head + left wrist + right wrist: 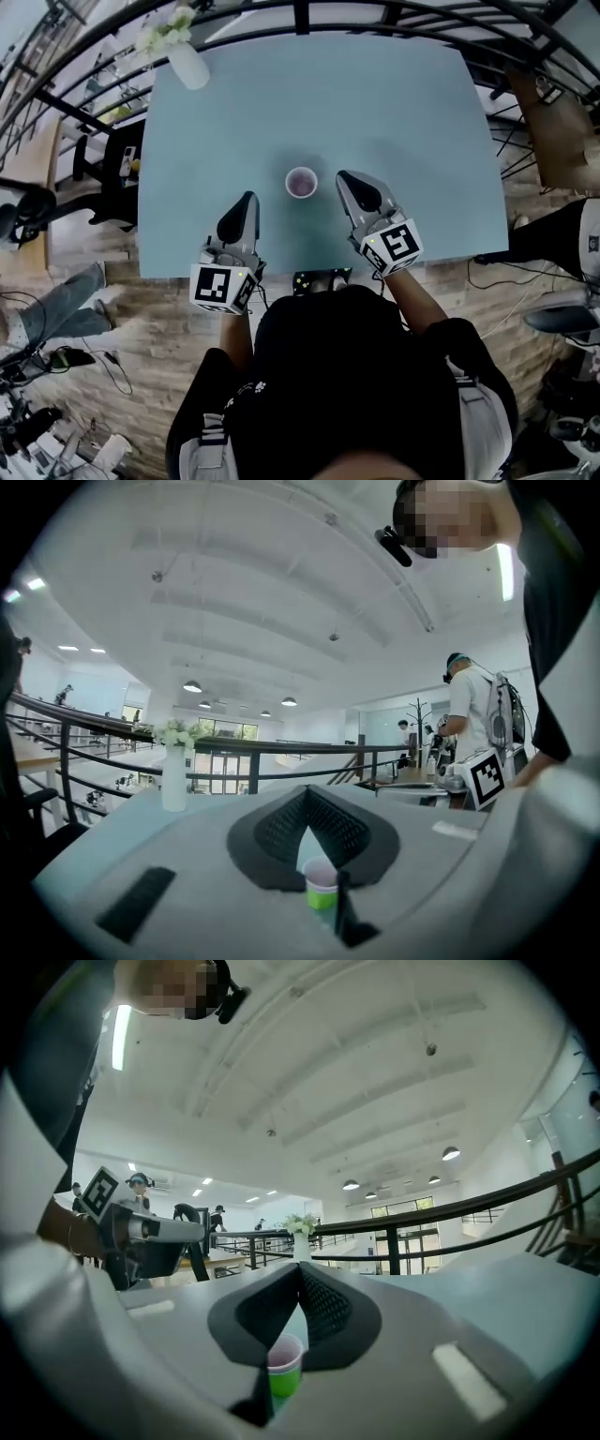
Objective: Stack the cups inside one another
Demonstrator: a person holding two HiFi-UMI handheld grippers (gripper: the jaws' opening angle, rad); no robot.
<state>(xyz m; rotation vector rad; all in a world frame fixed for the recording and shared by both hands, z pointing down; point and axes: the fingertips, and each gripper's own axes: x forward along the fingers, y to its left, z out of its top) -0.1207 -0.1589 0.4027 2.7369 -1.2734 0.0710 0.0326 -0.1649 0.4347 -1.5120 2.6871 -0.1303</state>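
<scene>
Both jaw pairs are closed w/ nothing in them, left gripper (248, 199) & right gripper (345, 176) stand one at each side of the stack, not touching it, where pink cup (284, 1354) sits inside green cup (283, 1384) on the table (403, 112), so stacking looks done; no other cup is visible.

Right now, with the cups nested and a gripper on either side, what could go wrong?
The cup stack stands free between the shut left gripper and right gripper; the right tip is close, so a sideways sweep might topple it. The pink cup sits high in the green cup, perhaps not fully seated.
</scene>
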